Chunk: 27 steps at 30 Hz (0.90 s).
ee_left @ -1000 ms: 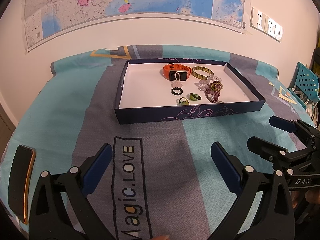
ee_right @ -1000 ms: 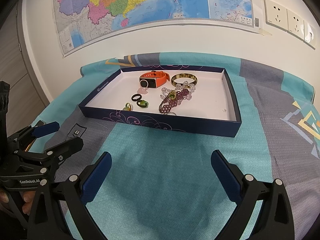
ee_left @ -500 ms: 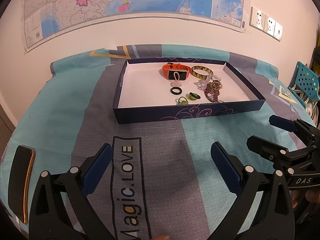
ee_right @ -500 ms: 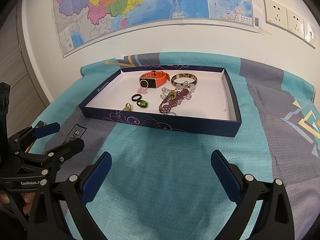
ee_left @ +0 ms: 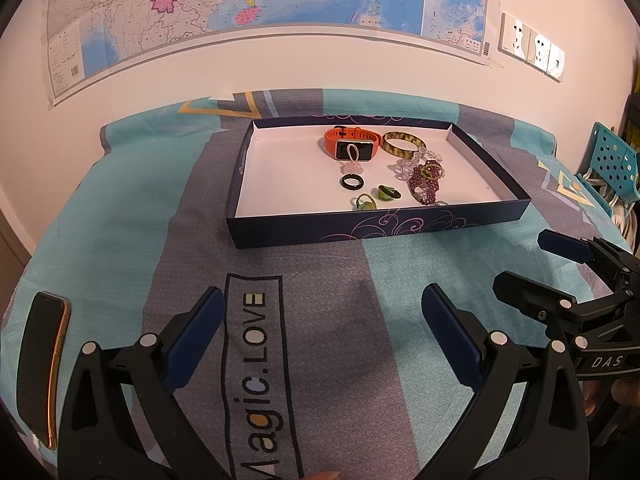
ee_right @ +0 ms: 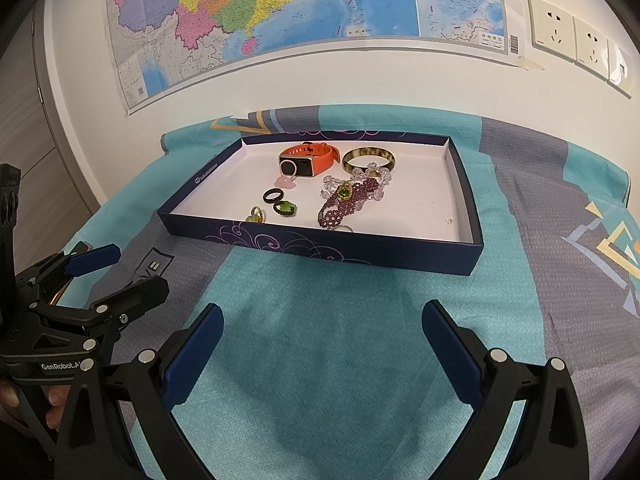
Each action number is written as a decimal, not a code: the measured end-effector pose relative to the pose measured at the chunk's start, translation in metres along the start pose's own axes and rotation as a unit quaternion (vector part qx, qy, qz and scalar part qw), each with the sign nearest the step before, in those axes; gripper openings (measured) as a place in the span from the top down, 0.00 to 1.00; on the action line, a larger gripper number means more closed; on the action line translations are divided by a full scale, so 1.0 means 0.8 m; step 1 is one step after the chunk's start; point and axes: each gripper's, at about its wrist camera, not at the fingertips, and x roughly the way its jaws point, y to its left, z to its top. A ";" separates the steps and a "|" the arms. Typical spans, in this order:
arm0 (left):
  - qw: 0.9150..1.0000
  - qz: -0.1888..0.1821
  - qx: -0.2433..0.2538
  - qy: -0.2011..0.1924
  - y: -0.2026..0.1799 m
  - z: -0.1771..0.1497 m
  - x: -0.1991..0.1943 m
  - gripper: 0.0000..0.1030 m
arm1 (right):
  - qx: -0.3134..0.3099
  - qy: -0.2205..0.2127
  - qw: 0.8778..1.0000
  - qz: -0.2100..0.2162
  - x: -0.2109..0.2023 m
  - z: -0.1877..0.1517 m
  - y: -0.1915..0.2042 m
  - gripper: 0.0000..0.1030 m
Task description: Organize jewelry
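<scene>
A dark blue box lid (ee_left: 376,228) (ee_right: 320,246) with a white inside lies on the patterned cloth. In it lie an orange watch band (ee_left: 351,143) (ee_right: 307,159), a brown bangle (ee_left: 402,145) (ee_right: 369,158), a black ring (ee_left: 353,182) (ee_right: 273,196), two green rings (ee_left: 389,193) (ee_right: 285,208), clear beads and a purple beaded bracelet (ee_left: 425,184) (ee_right: 349,201). My left gripper (ee_left: 322,322) stands open well short of the box, nothing between its fingers. My right gripper (ee_right: 320,338) is likewise open and empty, and shows at the right of the left wrist view (ee_left: 532,264).
A phone (ee_left: 42,364) lies on the cloth at the near left. The wall with a map (ee_right: 304,12) and sockets (ee_right: 576,40) stands right behind the table. A teal perforated rack (ee_left: 612,168) sits off the right edge. The left gripper (ee_right: 108,276) appears at the left of the right wrist view.
Both views have drifted very slightly; the box sits a touch lower and further left in the left wrist view. Both grippers stay open and empty.
</scene>
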 end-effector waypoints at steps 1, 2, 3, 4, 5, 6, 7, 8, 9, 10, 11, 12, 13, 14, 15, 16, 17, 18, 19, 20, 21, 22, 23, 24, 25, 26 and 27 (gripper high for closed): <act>1.000 0.000 0.000 0.000 0.000 0.000 0.000 0.06 | 0.000 0.000 1.000 0.000 0.000 0.000 0.000 0.07; 1.000 0.000 0.000 0.000 0.000 -0.001 0.000 0.06 | 0.000 0.001 1.000 0.000 0.000 0.000 0.000 0.07; 1.000 0.000 0.000 0.000 0.000 -0.001 0.000 0.06 | 0.000 0.001 1.000 0.000 0.000 0.000 0.000 0.07; 1.000 0.000 0.001 0.000 -0.001 0.000 0.000 0.06 | 0.000 0.000 1.000 0.000 0.000 0.000 0.000 0.07; 1.000 0.000 0.000 0.000 -0.001 0.000 0.000 0.06 | 0.000 0.000 1.000 0.000 0.000 0.001 0.000 0.07; 1.000 0.000 0.000 0.000 -0.001 0.000 0.000 0.06 | 0.000 0.000 1.000 0.000 0.000 0.001 0.000 0.07; 1.000 0.000 0.001 0.000 -0.001 0.000 0.000 0.06 | 0.000 0.000 1.000 0.000 0.000 0.001 0.000 0.07; 1.000 0.000 0.000 0.001 -0.001 0.000 0.000 0.06 | 0.000 0.000 1.000 0.000 0.000 0.001 0.000 0.07; 1.000 0.000 0.000 0.001 -0.001 0.000 0.000 0.06 | 0.000 0.000 1.000 0.000 0.000 0.001 0.000 0.07; 1.000 -0.001 0.000 0.000 -0.001 -0.001 0.000 0.06 | 0.000 0.001 1.000 0.000 0.000 0.001 -0.001 0.07; 1.000 0.000 0.000 0.000 -0.001 0.000 0.000 0.06 | 0.000 0.000 1.000 0.000 0.000 0.001 0.000 0.07; 1.000 0.000 0.000 0.000 -0.001 -0.001 0.000 0.06 | 0.000 0.000 1.000 0.000 0.000 0.001 0.000 0.07; 1.000 0.000 0.000 0.000 -0.001 0.000 0.000 0.06 | 0.000 0.000 1.000 0.000 0.000 0.002 0.000 0.07; 1.000 0.000 0.000 0.000 -0.001 0.000 0.000 0.06 | 0.000 0.000 1.000 0.000 0.000 0.001 0.000 0.07; 1.000 0.000 0.000 0.001 -0.001 0.000 0.000 0.06 | 0.000 0.000 1.000 0.001 0.000 0.001 0.000 0.07; 1.000 -0.001 0.000 0.001 -0.001 0.000 0.000 0.06 | 0.000 0.000 1.000 0.000 0.000 0.002 0.000 0.07; 1.000 -0.001 0.000 0.000 -0.001 -0.001 0.000 0.06 | 0.000 0.000 1.000 0.000 0.001 0.002 0.000 0.07; 1.000 0.000 0.000 0.000 -0.001 -0.001 0.000 0.06 | 0.000 0.000 1.000 0.001 0.000 0.002 -0.001 0.07; 1.000 0.000 0.001 -0.001 -0.001 -0.002 0.000 0.06 | 0.000 0.000 1.000 0.001 0.000 0.002 0.000 0.07; 1.000 0.000 0.000 -0.001 -0.002 -0.001 0.001 0.06 | 0.000 0.000 1.000 0.000 0.000 0.002 0.000 0.07; 1.000 0.000 0.000 -0.004 -0.002 -0.001 0.000 0.06 | 0.000 0.000 1.000 0.001 0.000 0.001 0.000 0.07; 1.000 0.000 0.000 -0.006 -0.002 -0.001 -0.001 0.06 | 0.000 0.000 1.000 0.001 0.000 0.002 0.000 0.07; 1.000 -0.003 0.001 -0.007 -0.002 0.000 0.000 0.06 | 0.000 -0.001 1.000 0.001 0.000 0.002 0.000 0.07; 1.000 -0.003 0.004 -0.010 -0.003 -0.001 -0.001 0.06 | -0.001 -0.001 1.000 0.001 0.000 0.002 0.000 0.07; 1.000 -0.003 0.007 -0.011 -0.004 -0.001 -0.001 0.06 | -0.001 -0.002 1.000 0.001 0.000 0.003 0.000 0.07; 1.000 -0.004 0.007 -0.010 -0.004 0.000 -0.001 0.06 | -0.002 -0.002 1.000 0.000 0.000 0.003 0.001 0.07; 1.000 -0.006 0.006 -0.008 -0.004 0.000 0.000 0.06 | -0.003 -0.002 1.000 0.001 0.000 0.003 0.001 0.07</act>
